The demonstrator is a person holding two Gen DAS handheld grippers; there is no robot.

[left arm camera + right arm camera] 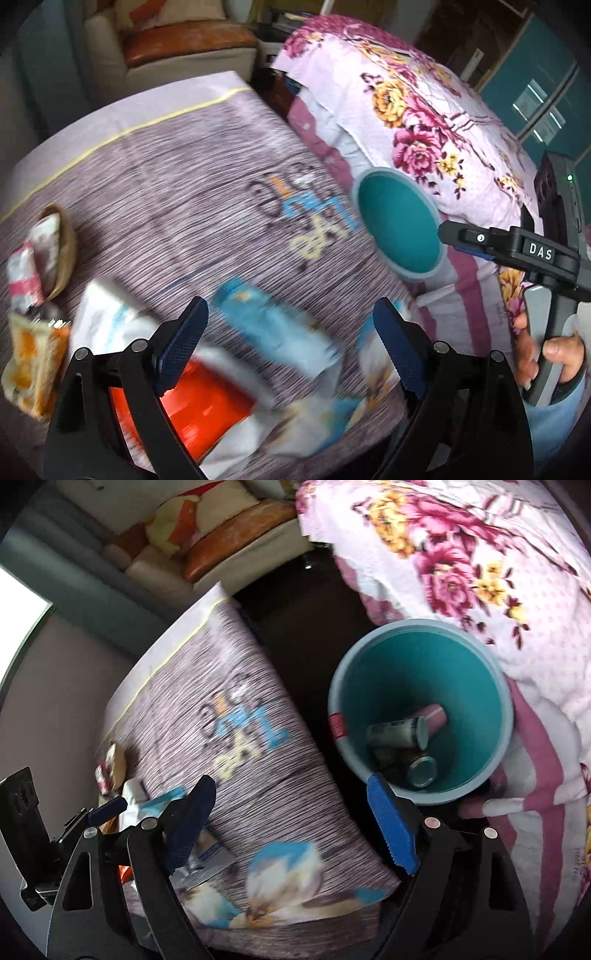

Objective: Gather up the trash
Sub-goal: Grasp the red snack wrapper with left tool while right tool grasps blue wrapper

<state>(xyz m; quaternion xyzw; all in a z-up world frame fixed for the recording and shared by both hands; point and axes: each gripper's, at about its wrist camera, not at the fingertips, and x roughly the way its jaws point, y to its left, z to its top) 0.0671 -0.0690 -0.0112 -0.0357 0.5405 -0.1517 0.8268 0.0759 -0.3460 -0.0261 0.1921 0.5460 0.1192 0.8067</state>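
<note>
A teal bin (476, 672) stands on the floor between the table and the bed, with several cans (400, 733) inside; it also shows in the left wrist view (400, 221). My left gripper (290, 341) is open and empty above a blue-and-white wrapper (273, 332), with a red-and-white pack (207, 410) and a white pack (110, 321) nearby. My right gripper (293, 821) is open and empty, over the table's near edge beside the bin. It appears in the left wrist view (448, 230) next to the bin.
The table (166, 192) has a grey striped cloth. A small wicker basket (64, 247) with wrappers and an orange packet (31, 362) lie at its left. A bed with a floral quilt (406, 110) is on the right, a sofa (177, 40) behind.
</note>
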